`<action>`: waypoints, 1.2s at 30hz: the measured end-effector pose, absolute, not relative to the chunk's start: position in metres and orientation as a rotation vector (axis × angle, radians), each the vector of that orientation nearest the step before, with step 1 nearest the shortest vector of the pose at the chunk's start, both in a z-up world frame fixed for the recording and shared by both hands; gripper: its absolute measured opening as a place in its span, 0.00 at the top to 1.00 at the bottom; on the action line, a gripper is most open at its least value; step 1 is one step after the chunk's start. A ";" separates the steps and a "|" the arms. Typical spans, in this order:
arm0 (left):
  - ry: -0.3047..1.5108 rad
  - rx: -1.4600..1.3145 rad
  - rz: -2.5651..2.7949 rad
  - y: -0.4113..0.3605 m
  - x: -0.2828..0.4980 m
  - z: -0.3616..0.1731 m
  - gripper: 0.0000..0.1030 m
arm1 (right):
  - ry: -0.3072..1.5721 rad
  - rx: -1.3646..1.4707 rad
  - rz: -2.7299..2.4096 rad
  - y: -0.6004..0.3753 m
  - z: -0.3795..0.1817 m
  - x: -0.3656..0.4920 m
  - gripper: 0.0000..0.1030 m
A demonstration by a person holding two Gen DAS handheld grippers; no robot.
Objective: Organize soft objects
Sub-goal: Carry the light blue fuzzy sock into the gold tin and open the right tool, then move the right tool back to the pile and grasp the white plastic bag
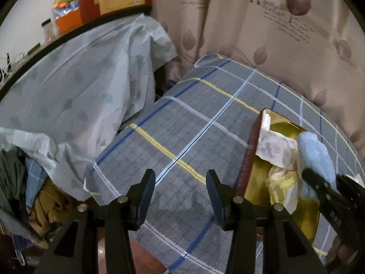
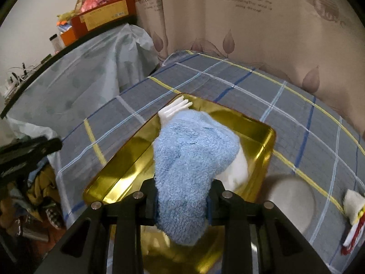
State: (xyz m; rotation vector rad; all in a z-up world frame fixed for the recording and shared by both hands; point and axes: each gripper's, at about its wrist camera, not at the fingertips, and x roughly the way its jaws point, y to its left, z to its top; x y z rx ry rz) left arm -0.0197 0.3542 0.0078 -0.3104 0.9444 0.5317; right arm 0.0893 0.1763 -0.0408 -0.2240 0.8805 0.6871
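Fluffy blue towel (image 2: 189, 164) — glossy gold tray (image 2: 262, 141)

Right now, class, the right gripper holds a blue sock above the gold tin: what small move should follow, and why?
Probably lower and release. The right gripper clamps the blue sock, which hangs above the gold tin where other soft items already lie.

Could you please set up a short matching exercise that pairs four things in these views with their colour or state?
Things:
1. left tool
2. right tool
3. tray
4. bedsheet

Descriptions:
A. grey, checked
B. shiny gold
C. open, empty
D. shut on the blue sock

Pairs: 1-C, 2-D, 3-B, 4-A
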 end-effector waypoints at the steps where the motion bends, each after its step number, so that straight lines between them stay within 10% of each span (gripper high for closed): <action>1: 0.954 -0.328 0.536 0.359 -0.021 0.006 0.54 | 0.880 -0.228 0.681 0.181 -0.043 0.093 0.72; 15: 0.940 -0.374 0.530 0.363 -0.022 0.001 0.54 | 0.810 -0.241 0.668 0.180 -0.026 0.085 0.27; 36: 0.959 -0.258 0.513 0.334 -0.012 -0.003 0.54 | 0.762 -0.153 0.052 -0.155 -0.050 0.095 0.27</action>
